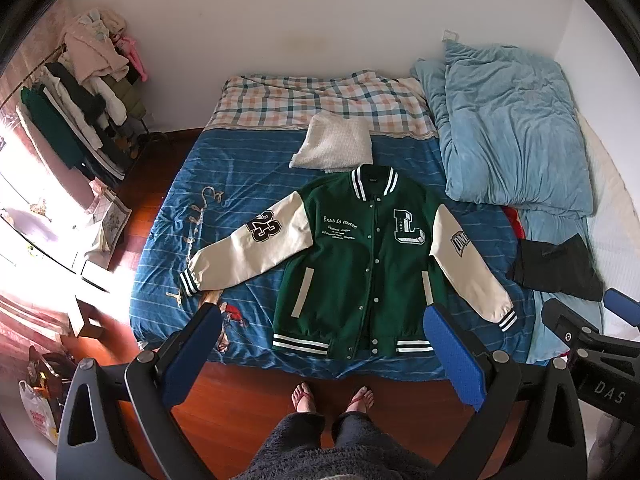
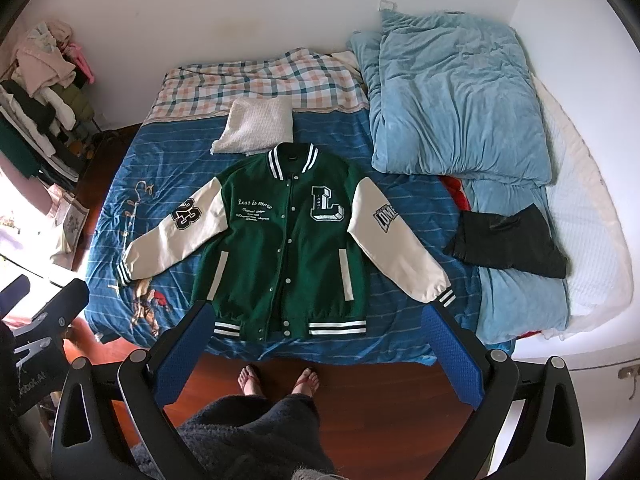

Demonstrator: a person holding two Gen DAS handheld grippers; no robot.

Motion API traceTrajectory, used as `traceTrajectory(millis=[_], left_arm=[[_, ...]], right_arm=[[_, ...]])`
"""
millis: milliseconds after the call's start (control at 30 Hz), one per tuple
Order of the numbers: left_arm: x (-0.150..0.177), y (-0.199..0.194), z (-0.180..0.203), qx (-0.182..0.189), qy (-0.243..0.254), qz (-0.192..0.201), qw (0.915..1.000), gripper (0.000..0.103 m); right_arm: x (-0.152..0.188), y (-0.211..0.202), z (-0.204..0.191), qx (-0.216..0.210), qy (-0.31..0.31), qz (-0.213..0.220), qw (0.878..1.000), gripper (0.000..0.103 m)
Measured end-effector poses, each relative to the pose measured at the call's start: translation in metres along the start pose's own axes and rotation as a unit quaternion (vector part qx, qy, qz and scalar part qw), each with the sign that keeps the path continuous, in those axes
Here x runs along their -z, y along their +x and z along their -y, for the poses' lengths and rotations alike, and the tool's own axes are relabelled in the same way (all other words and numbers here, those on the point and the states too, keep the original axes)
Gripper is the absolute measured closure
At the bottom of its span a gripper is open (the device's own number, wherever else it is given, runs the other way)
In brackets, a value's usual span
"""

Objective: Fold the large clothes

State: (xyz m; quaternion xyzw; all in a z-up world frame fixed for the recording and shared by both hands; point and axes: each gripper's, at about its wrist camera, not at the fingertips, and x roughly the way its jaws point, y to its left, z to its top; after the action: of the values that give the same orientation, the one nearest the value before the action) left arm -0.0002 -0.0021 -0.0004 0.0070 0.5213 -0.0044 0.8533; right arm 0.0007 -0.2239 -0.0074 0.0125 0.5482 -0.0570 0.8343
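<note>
I am holding my left tool (image 1: 324,356) tilted steeply downward above the near edge of the bed (image 1: 168,240), its blue-padded fingers (image 1: 454,356) standing wide apart with nothing between them but air. Beside it, I am holding my right tool (image 2: 316,354) at much the same downward slant, its own pads spread just as wide and gripping nothing. Neither tool is touching any fabric; both are hanging well above the floor in front of my feet (image 2: 250,378), which are standing in flip-flops on the reddish wooden boards. Past the fingers, the green varsity jacket (image 2: 280,248) is lying face up and spread flat on the blue striped bedspread, snapped closed, collar pointing away from me and striped hem nearest me. Its cream sleeves are angling outward and down on both sides, the one bearing the number patch reaching toward the bed's left edge. A white folded cloth (image 2: 258,128) is lying just beyond the collar. A rumpled light blue duvet (image 2: 452,96) is piled on the right of the bed, with a dark garment (image 2: 508,244) lying near the jacket's right sleeve. A laden clothes rack (image 1: 84,120) is standing by the far left wall.
</note>
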Motion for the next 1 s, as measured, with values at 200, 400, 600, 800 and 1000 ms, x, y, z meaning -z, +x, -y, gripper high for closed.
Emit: traceTrajectory(millis=[200, 400, 600, 800, 1000], left_arm=[[-0.007, -0.007, -0.001, 0.000, -0.002, 0.002, 1.0000, 0.000], [-0.013, -0.014, 0.002, 0.001, -0.005, 0.005, 1.0000, 0.000], [-0.015, -0.011, 0.000, 0.003, -0.007, 0.009, 0.9999, 0.000], [-0.016, -0.012, 0.001, 0.004, -0.006, 0.010, 0.9999, 0.000], [-0.016, -0.013, 0.001, 0.005, -0.007, 0.011, 0.9999, 0.000]], right_arm=[[0.000, -0.003, 0.004, 0.001, -0.001, 0.002, 1.000, 0.000], [-0.001, -0.004, 0.002, 0.002, -0.001, 0.003, 1.000, 0.000], [0.002, -0.005, -0.001, 0.004, -0.002, 0.004, 1.000, 0.000], [-0.010, -0.013, 0.006, 0.002, -0.006, 0.006, 1.000, 0.000], [-0.013, -0.015, 0.008, 0.004, -0.005, 0.008, 1.000, 0.000]])
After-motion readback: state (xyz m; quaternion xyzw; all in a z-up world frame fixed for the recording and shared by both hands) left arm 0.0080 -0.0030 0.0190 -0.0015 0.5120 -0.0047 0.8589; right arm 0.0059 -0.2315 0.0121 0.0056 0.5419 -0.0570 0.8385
